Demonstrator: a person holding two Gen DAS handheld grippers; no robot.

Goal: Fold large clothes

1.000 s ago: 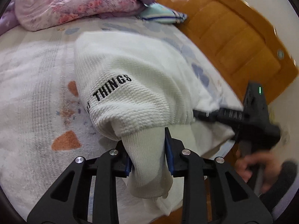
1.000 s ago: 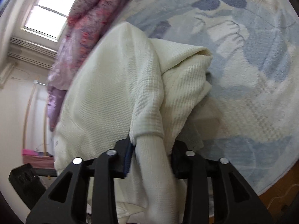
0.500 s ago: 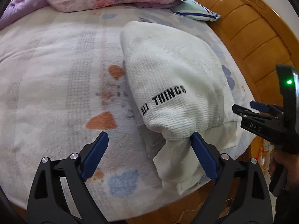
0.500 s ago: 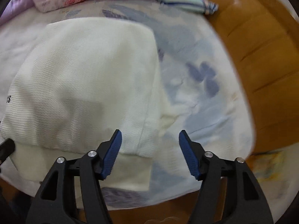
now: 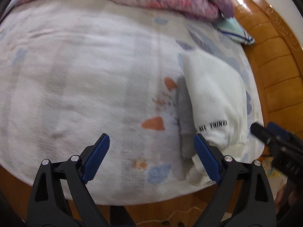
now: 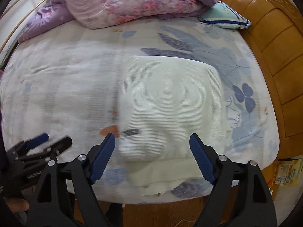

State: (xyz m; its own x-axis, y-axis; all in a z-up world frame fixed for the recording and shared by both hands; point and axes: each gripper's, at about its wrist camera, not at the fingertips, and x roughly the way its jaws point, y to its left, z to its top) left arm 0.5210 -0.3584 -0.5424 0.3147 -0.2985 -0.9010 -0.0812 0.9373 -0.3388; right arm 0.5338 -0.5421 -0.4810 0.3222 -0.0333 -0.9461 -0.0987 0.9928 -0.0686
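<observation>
1. Left gripper (image 5: 152,158): jaws spread wide, blue pads bare, nothing between them; it hangs above the near edge of the bed, with the bedspread (image 5: 85,79) directly ahead.
2. Right gripper (image 6: 152,158): jaws likewise spread wide and holding nothing; its fingers frame the near end of the sweater from above, apart from the cloth.
3. Sweater (image 6: 170,104): white waffle-knit, folded into a compact block, lying flat on the bedspread; directly ahead of the right gripper, and ahead and to the right of the left gripper, beside that gripper's right finger; black lettering (image 5: 212,125) runs along its near left corner; ribbed hem layers (image 6: 170,176) stick out at the near end, at the bed's edge.
4. Bedspread: pale, with blue leaf and orange prints; it carries the sweater.
5. Quilt (image 6: 132,1): purple and pink floral, bunched up at the far end of the bed, well beyond both grippers.
6. Pillow (image 6: 225,19): teal with a dark blue stripe; far right, just beside the quilt.
7. Headboard (image 6: 274,47): glossy orange-brown wood, along the right side of the bed.
</observation>
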